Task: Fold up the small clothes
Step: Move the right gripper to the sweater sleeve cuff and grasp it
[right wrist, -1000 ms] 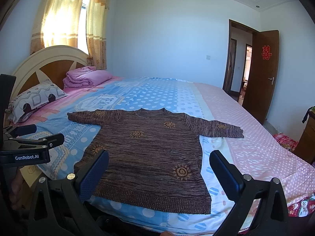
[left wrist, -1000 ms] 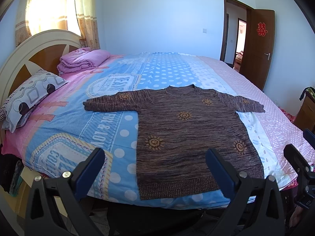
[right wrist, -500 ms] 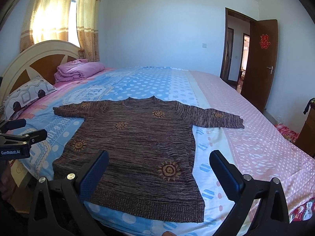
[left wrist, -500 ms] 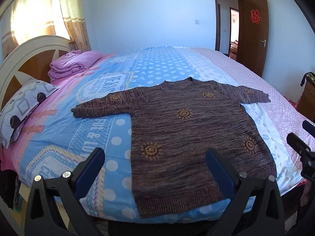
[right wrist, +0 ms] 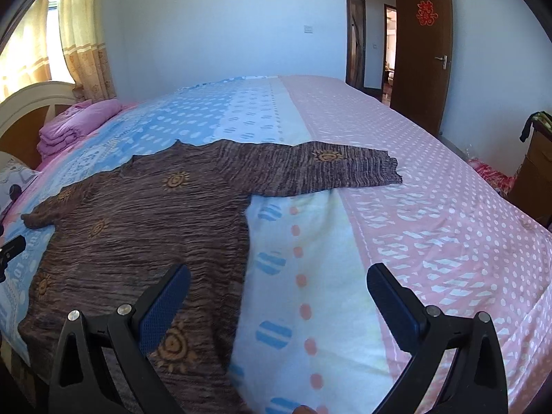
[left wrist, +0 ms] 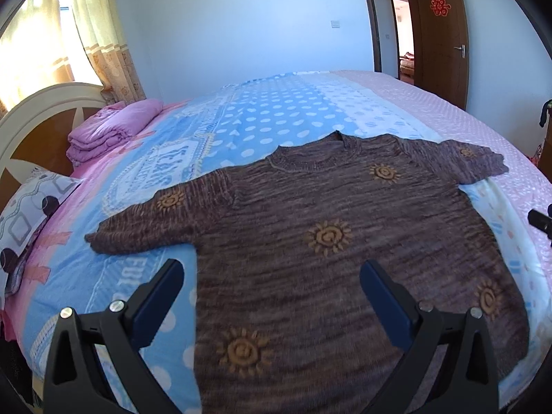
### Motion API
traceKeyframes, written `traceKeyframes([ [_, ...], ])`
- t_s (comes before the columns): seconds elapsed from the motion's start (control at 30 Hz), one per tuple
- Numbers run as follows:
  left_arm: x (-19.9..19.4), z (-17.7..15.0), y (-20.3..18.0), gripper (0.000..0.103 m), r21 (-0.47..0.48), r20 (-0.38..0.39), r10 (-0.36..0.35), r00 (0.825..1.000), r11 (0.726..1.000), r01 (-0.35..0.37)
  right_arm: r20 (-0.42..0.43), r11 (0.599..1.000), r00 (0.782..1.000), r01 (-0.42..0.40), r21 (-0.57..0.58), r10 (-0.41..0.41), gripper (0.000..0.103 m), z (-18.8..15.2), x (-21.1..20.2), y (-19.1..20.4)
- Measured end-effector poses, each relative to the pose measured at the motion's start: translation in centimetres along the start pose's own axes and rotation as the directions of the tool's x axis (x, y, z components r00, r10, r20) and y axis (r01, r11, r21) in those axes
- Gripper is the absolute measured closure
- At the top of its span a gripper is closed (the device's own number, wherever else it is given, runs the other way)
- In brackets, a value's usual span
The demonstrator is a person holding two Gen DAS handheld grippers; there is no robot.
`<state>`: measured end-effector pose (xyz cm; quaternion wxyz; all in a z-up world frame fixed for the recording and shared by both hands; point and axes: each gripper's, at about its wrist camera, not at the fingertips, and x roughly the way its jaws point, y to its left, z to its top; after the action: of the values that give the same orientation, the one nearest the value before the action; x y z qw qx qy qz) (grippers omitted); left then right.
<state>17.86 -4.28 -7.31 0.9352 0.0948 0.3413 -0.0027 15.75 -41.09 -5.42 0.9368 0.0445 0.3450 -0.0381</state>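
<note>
A brown knitted sweater (left wrist: 331, 241) with orange sun motifs lies flat on the bed, front up, both sleeves spread out sideways. My left gripper (left wrist: 272, 296) hovers open over its lower left body, nothing between the fingers. In the right wrist view the sweater (right wrist: 145, 227) fills the left half, its right sleeve (right wrist: 341, 169) reaching onto the pink part of the cover. My right gripper (right wrist: 279, 303) is open above the sweater's right side seam and the bare cover beside it. Each gripper's tip shows at the edge of the other's view.
The bed cover (left wrist: 241, 131) is blue with white dots on the left and pink (right wrist: 431, 207) on the right. A folded pink blanket (left wrist: 114, 131) and a patterned pillow (left wrist: 31, 207) lie by the headboard. A brown door (right wrist: 421, 48) stands open at the far right.
Both grippers have moved forward and lower over the bed, so the sweater looks much larger. The right one has also shifted right, toward the sweater's right edge. Both stay open.
</note>
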Motion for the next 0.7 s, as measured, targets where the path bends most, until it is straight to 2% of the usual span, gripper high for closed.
traceKeyframes([
  [0.13, 3.3, 1.3, -0.3, 0.0, 0.006, -0.007, 0.035, 0.999, 0.999, -0.035, -0.035, 0.998, 0.999, 0.022, 0.062, -0.02, 0.001, 2.5, 3.7, -3.4],
  [0.23, 5.2, 2.1, -0.2, 0.0, -0.01, -0.033, 0.021, 0.999, 1.0, -0.022, -0.055, 0.994, 0.998, 0.05, 0.102, -0.044, 0.001, 4.2, 5.9, -5.9],
  [0.33, 7.0, 2.7, -0.1, 0.0, -0.012, -0.037, 0.074, 0.997, 0.997, -0.075, -0.064, 0.988, 0.995, 0.079, 0.136, -0.071, 0.001, 5.4, 7.6, -8.1],
  [0.47, 9.5, 3.5, 0.4, 0.0, -0.012, -0.063, 0.106, 0.992, 0.994, -0.107, -0.079, 0.974, 0.995, 0.082, 0.21, -0.067, 0.002, 6.9, 9.5, -11.3],
  [0.57, 11.0, 3.9, 1.2, 0.0, -0.018, -0.071, 0.138, 0.988, 0.99, -0.139, -0.08, 0.957, 0.995, 0.087, 0.276, -0.067, 0.006, 8.4, 10.7, -14.0],
  [0.67, 12.3, 4.3, 2.5, 0.0, -0.035, -0.079, 0.183, 0.98, 0.982, -0.187, -0.087, 0.941, 0.994, 0.091, 0.325, -0.066, 0.019, 9.9, 12.0, -16.0],
  [0.7, 12.6, 4.4, 2.9, 0.0, -0.046, -0.082, 0.194, 0.978, 0.979, -0.198, -0.093, 0.937, 0.994, 0.085, 0.338, -0.057, 0.02, 10.3, 12.4, -16.6],
])
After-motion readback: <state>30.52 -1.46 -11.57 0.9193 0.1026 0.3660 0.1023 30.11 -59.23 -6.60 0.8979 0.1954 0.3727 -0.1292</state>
